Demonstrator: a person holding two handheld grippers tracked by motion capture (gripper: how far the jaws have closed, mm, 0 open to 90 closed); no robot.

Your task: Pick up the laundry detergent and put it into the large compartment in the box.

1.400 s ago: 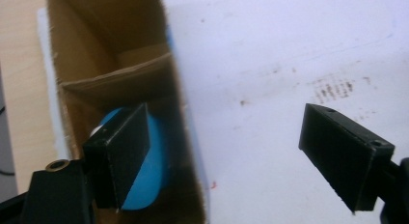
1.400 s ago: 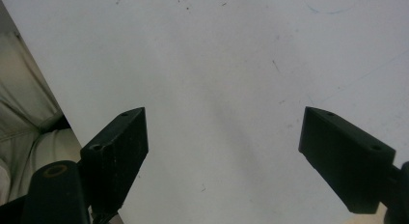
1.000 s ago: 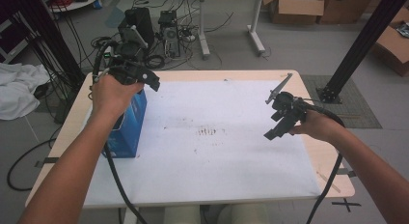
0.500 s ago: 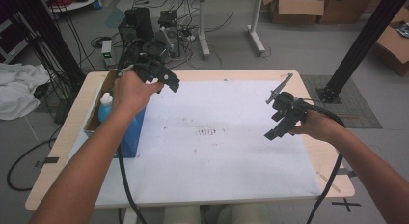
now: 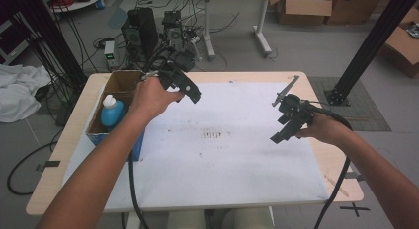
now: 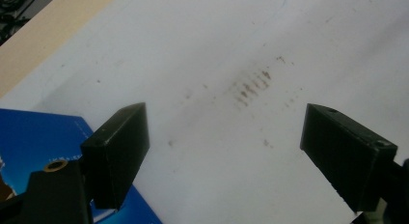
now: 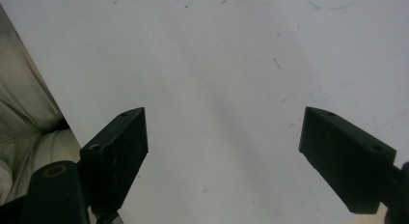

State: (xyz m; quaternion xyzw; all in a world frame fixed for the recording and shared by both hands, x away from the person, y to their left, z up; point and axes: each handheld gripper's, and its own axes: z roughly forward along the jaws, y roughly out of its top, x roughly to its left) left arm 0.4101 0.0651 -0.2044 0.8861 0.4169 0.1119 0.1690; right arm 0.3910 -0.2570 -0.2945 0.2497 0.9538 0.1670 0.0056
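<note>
Bottle (image 5: pixel 111 113) upright in the blue box (image 5: pixel 117 136) at the table's left edge — blue body, white cap. Left gripper (image 5: pixel 190 93) just beside the box, jaws wide, empty; right gripper (image 5: pixel 282 130) well apart, jaws wide, empty too. Best approach — down over the cap, jaws astride the neck, box wall avoided.
</note>
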